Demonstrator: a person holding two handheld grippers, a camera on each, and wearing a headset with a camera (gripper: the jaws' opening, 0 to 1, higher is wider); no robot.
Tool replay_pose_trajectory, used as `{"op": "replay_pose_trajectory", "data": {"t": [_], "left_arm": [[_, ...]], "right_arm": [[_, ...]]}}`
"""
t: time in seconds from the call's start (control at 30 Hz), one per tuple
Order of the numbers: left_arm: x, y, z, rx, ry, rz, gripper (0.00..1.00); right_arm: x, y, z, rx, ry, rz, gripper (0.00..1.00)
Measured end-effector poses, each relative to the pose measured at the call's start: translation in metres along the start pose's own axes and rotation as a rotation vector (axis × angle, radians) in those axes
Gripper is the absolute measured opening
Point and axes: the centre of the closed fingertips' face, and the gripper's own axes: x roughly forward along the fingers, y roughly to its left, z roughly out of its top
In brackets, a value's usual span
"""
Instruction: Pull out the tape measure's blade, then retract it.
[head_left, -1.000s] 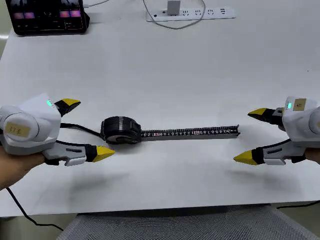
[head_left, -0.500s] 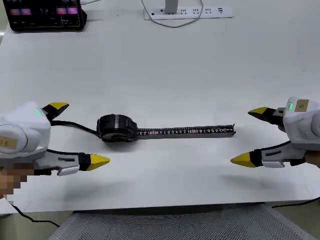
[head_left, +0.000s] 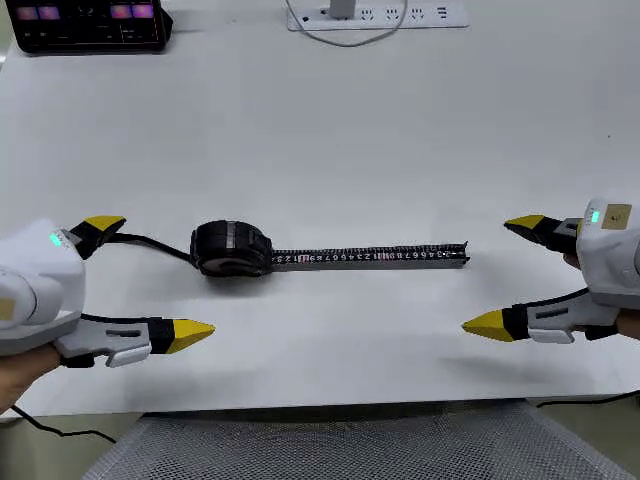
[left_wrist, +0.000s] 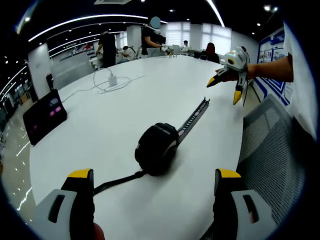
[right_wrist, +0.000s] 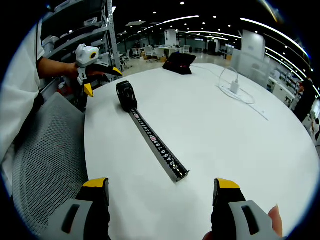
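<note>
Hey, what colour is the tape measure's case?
Black. The tape measure's case shows best in the left gripper view, lying on the white table.

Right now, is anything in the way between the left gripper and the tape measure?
No, nothing visible. Only bare table lies between the open left gripper and the tape measure. Its black strap lies toward that gripper.

We're in an open-plan office lab: long white table (head_left: 400, 120), power strip (head_left: 430, 14) at 12 o'clock, shelving racks (right_wrist: 85, 30), ceiling strip lights (left_wrist: 75, 21).
</note>
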Motion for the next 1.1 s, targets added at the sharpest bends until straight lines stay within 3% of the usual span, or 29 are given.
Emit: {"op": "replay_pose_trajectory", "data": {"t": [0.4, 0.77, 1.1], "left_arm": [[-0.004, -0.007, -0.001, -0.027, -0.012, -0.026, 0.99], [-0.008, -0.011, -0.011, -0.054, -0.017, -0.023, 0.99], [-0.015, -0.013, -0.013, -0.111, -0.055, 0.003, 0.99]], "right_arm": [[-0.005, 0.009, -0.002, 0.028, -0.002, -0.019, 0.84], [-0.008, 0.015, 0.000, 0.064, -0.043, -0.037, 0.83], [-0.010, 0.019, -0.001, 0.128, -0.079, -0.060, 0.83]]}}
